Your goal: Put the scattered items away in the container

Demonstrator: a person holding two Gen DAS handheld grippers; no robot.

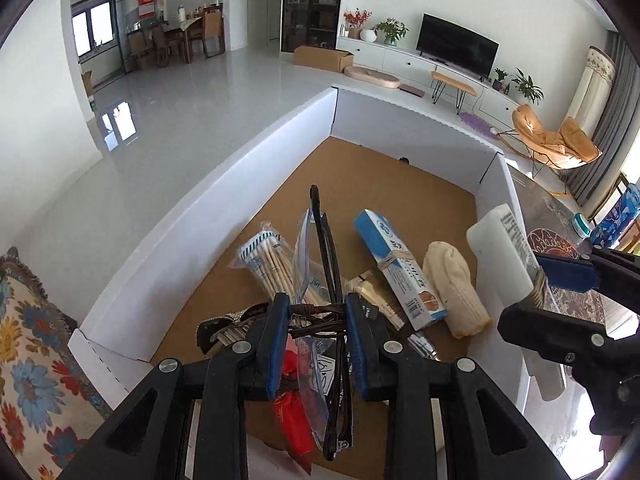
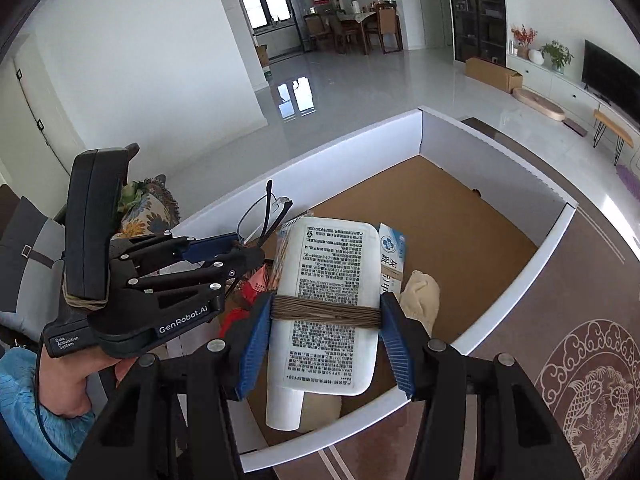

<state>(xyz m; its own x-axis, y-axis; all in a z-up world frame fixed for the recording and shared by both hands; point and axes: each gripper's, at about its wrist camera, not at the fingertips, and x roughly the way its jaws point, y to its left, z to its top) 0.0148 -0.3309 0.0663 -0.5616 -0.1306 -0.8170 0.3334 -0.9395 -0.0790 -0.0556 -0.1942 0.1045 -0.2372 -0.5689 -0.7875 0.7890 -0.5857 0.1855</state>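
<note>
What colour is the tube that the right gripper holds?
White tube with black print, wound with brown string; clearest in the right wrist view.

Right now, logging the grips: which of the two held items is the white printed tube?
The white printed tube, bound with brown twine, sits in the right gripper; the left gripper holds black-framed glasses.
</note>
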